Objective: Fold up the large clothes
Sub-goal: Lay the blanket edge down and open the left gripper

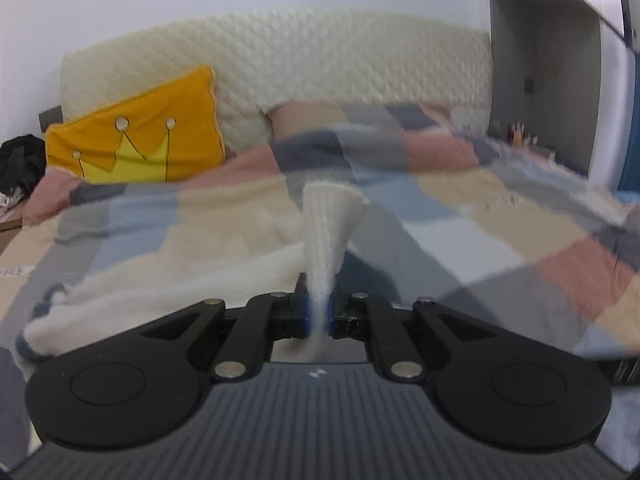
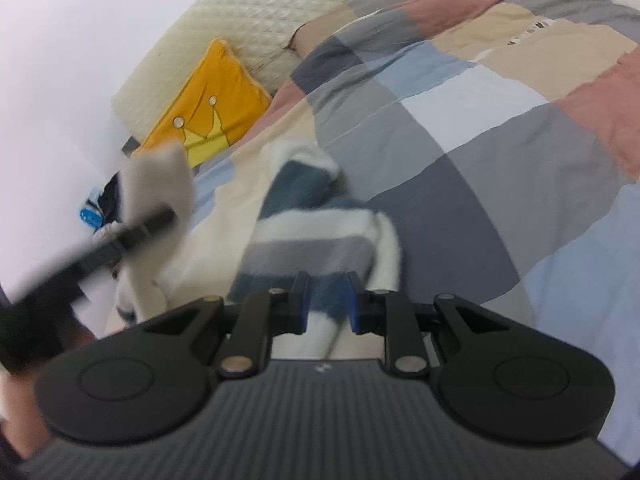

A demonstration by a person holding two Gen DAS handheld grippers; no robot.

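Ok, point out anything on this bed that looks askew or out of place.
The striped sweater lies bunched and twisted on the checked duvet, not flat. The left gripper pinches its white ribbed cuff; the right gripper clamps a blue-and-white fold. The yellow crown cushion leans tilted against the headboard. Nothing looks damaged.

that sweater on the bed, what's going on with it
A person is folding a striped knit sweater on a bed covered by a checked quilt, using a handheld gripper in each hand. The left gripper is shut on a cream ribbed edge of the sweater. The right gripper pinches a blue-and-white part near the front. A yellow crown pillow leans on the headboard.
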